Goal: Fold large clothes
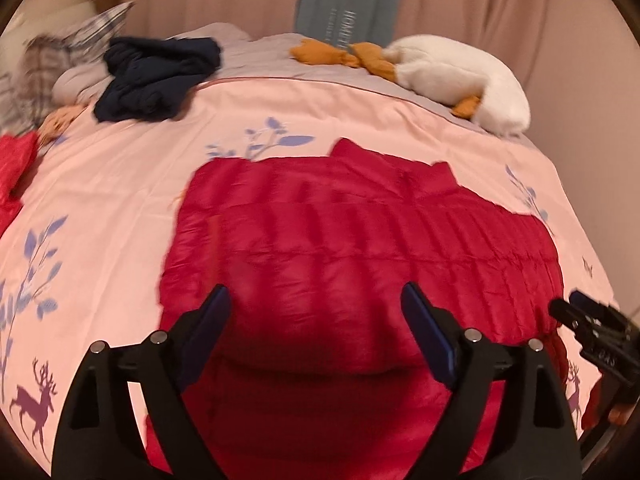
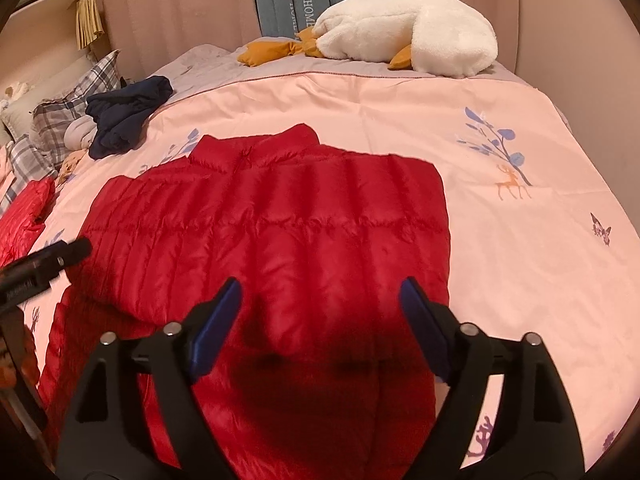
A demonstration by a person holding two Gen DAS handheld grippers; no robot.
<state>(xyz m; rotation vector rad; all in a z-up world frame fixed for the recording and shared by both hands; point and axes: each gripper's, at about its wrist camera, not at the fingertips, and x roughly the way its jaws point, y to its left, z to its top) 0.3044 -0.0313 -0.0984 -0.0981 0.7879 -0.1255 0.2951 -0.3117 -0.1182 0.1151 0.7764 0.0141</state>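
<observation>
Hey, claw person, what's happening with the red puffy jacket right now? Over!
Left gripper open, empty. Right gripper open, empty. Red jacket flat on the pink bedspread, nobody holding it. Nothing lying on it; navy clothes off to the far side.

A bed (image 2: 400,96) under a pink printed cover filled the room, lit warm and dim. Pinkish curtains (image 2: 180,8) hung behind it. Plaid pillows (image 2: 80,92) lay at the left, a white plush goose (image 2: 400,32) at the far edge.
</observation>
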